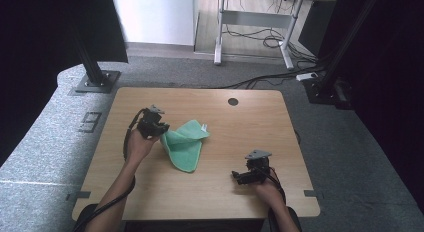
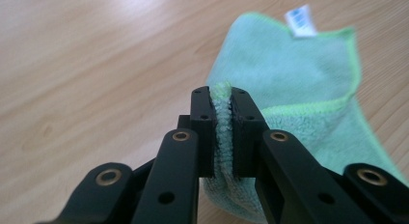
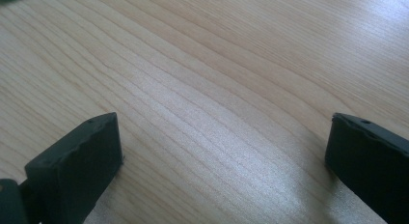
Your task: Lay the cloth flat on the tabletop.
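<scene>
Clearly clamped on a fold of the green microfibre cloth (image 2: 294, 84): left tongs (image 2: 222, 101), both pads pressed on a thin ridge of the fabric, as seen in the left gripper view. Seen from the high view, left tongs (image 1: 161, 131) at the left edge of the cloth (image 1: 186, 144), near the middle of the wooden desk (image 1: 240, 117). Cloth partly folded, upper part doubled over, lower corner pointing toward the person's side, small white label (image 2: 300, 20) at its far edge. Held a little raised where the pads pinch it, the rest lying on the desk.

Right tongs (image 1: 238, 176) well apart from the cloth, near the front right of the desk, jaws wide apart with bare wood grain between them in the right gripper view (image 3: 226, 147). Nothing gripped there.
</scene>
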`<state>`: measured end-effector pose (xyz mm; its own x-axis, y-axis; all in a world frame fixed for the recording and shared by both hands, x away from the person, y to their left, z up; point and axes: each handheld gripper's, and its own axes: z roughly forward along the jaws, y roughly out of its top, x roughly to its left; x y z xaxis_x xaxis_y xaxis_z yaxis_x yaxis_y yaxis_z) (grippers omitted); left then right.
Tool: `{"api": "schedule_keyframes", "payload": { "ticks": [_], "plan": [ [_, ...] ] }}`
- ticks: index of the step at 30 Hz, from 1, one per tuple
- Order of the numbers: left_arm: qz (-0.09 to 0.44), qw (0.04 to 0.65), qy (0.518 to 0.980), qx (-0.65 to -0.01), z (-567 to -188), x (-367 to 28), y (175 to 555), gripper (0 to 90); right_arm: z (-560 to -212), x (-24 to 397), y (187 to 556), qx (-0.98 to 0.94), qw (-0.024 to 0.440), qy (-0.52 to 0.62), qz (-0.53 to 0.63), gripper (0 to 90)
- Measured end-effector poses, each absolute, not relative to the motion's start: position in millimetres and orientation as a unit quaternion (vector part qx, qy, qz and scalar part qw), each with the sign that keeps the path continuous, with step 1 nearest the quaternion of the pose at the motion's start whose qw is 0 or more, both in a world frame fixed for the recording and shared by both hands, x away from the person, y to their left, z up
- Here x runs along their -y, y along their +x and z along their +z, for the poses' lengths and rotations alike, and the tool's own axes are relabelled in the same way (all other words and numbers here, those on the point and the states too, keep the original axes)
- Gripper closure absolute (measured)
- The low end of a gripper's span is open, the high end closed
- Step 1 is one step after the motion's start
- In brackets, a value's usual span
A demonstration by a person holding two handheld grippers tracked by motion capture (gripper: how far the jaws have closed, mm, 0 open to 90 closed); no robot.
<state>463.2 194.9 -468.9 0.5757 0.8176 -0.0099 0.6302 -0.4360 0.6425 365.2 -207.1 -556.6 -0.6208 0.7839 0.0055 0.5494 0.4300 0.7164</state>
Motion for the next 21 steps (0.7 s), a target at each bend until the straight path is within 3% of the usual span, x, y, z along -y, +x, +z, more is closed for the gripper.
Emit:
{"api": "schedule_keyframes", "payload": {
  "ticks": [13, 17, 18, 19, 21],
  "plan": [
    [0.150, 0.273, 0.822, -0.477, -507, -230, 456, 75.7, -557, 207, 365, -0.829, 0.167, 0.403, 0.351, 0.0],
    [0.146, 0.270, 0.816, -0.489, -518, -238, 454, 60.0, -557, 207, 365, -0.829, 0.167, 0.403, 0.351, 0.0],
    [0.147, 0.276, 0.815, -0.488, -517, -240, 454, 60.0, -557, 207, 365, -0.829, 0.167, 0.403, 0.351, 0.0],
    [0.148, 0.292, 0.810, -0.486, -512, -243, 453, 50.6, -557, 207, 365, -0.829, 0.167, 0.402, 0.351, 0.0],
    [0.153, 0.304, 0.808, -0.480, -502, -244, 452, 44.8, -557, 207, 365, -0.829, 0.167, 0.403, 0.351, 0.0]
  ]
}}
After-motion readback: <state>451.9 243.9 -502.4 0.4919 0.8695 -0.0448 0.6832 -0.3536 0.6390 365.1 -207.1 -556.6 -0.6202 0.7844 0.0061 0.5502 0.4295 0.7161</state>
